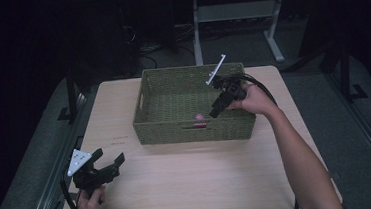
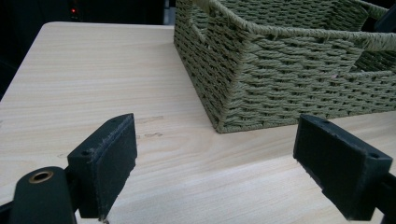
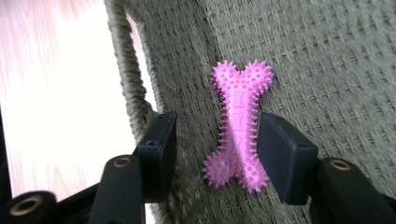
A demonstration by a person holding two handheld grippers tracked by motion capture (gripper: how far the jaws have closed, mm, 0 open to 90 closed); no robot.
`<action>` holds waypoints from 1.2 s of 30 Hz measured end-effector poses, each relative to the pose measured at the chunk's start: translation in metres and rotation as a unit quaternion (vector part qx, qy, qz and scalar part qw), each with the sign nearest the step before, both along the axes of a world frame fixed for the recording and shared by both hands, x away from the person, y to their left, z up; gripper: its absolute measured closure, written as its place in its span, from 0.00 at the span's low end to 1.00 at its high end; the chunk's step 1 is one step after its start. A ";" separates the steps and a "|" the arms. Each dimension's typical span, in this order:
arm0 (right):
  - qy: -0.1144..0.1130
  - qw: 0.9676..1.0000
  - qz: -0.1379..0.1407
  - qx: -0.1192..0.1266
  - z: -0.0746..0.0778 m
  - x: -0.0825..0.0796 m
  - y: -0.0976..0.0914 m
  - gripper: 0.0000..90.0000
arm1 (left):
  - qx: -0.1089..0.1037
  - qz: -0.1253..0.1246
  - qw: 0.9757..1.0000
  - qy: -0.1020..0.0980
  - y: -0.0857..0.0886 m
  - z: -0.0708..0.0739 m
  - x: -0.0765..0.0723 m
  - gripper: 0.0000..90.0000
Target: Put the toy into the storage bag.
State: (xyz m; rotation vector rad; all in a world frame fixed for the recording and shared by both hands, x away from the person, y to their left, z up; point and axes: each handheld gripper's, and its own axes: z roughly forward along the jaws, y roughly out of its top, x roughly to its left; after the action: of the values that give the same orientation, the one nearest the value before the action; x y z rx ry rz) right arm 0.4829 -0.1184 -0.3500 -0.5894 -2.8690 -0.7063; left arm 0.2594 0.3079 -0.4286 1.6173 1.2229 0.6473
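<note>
Partly hidden in the high view, the pink bone toy (image 1: 200, 117) shows as a small pink patch behind the near wall of the green woven basket (image 1: 194, 132), its shape not readable there. The right gripper (image 1: 216, 111) reaches down into the basket from the right side; its jaw tips are hard to make out against the dark weave. In the right gripper view the toy (image 3: 239, 125) is plain: bright pink, bone-shaped, covered in small spikes, lying on the basket floor close to the wall. It sits between the jaws, which stand apart from it, released; whether the right pad touches its edge cannot be told. The left gripper (image 1: 109, 163) rests over the table (image 1: 195, 184) at the near left corner, jaws wide, nothing between them.
</note>
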 end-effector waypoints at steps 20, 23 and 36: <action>-0.019 1.000 -0.009 0.014 0.025 -0.017 -0.012 0.45 | -0.001 0.003 1.000 0.000 0.000 0.000 0.000 0.14; -0.021 1.000 -0.007 0.017 0.028 -0.020 -0.014 0.44 | 0.001 0.002 1.000 0.000 0.000 0.000 -0.001 0.14; -0.036 0.999 -0.009 0.012 0.038 -0.033 -0.020 0.41 | 0.002 0.002 1.000 -0.001 0.000 0.000 -0.001 0.14</action>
State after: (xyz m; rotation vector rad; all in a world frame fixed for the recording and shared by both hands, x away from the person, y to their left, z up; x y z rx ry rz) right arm 0.4499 -0.1384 -0.3117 -0.5981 -2.9197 -0.7794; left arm 0.2585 0.3080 -0.4284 1.6177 1.2250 0.6529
